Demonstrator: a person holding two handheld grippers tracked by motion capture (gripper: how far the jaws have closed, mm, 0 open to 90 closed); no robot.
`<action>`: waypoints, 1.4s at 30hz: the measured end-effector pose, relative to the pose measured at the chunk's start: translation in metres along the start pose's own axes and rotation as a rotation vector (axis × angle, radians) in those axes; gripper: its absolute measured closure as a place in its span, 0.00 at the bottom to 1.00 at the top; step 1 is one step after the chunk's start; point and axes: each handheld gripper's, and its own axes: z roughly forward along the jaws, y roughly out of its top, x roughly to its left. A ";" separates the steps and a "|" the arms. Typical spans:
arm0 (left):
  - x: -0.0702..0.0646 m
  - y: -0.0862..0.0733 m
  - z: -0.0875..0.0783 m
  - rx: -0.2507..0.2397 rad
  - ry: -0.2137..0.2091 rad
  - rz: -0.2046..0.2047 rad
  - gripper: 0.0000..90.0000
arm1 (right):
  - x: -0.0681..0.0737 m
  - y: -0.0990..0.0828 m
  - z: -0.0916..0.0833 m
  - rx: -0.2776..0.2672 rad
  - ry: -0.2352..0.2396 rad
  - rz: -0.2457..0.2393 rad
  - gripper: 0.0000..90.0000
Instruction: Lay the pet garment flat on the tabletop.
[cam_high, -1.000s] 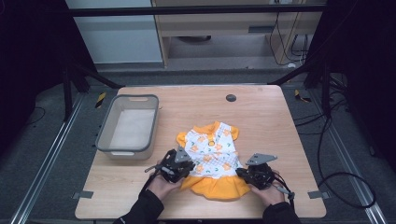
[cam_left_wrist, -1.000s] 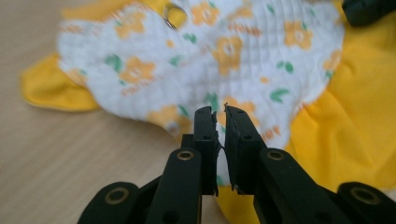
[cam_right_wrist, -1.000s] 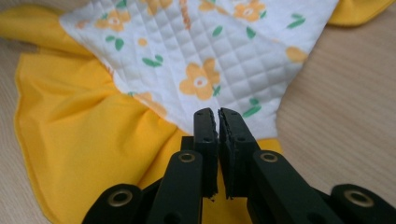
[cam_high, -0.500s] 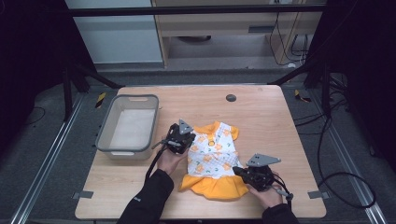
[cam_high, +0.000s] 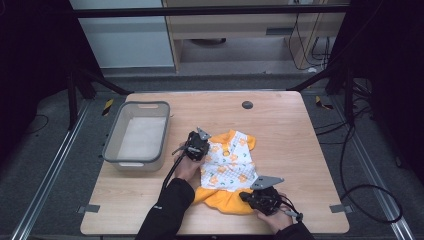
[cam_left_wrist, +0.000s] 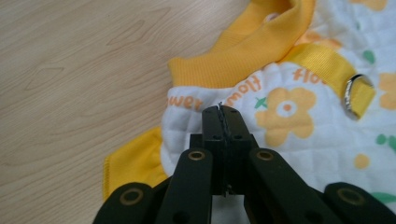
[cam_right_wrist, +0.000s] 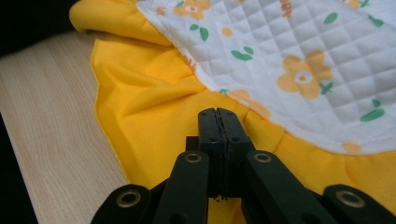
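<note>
At the counter's (cam_high: 310, 145) left side, a grey bin (cam_high: 136, 136) is seen, empty. Just right of it, the left claw (cam_high: 196, 145) is placed over the dress's (cam_high: 231, 162) upper corner; its jaws are seen pressed together, with no fabric visibly pinched. The dress lies flat at the counter's near middle. At its orange hem, the right claw (cam_high: 263, 196) is likewise closed, resting on the ruffle. The dress is judged light, soft and limp; ribbed trim or hem should be taken. A metal ring (cam_left_wrist: 353, 88) is revealed in the left gripper view, hem folds in the right.
</note>
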 end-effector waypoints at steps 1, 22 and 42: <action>0.001 0.000 0.002 -0.001 0.003 0.004 0.99 | 0.000 0.000 0.002 0.010 -0.003 -0.002 1.00; 0.001 0.019 0.012 0.042 0.047 0.040 0.98 | 0.005 -0.008 -0.006 0.053 0.067 -0.020 1.00; -0.047 -0.050 -0.143 -0.142 -0.265 0.070 0.98 | -0.081 0.058 -0.008 -0.224 -0.131 0.076 1.00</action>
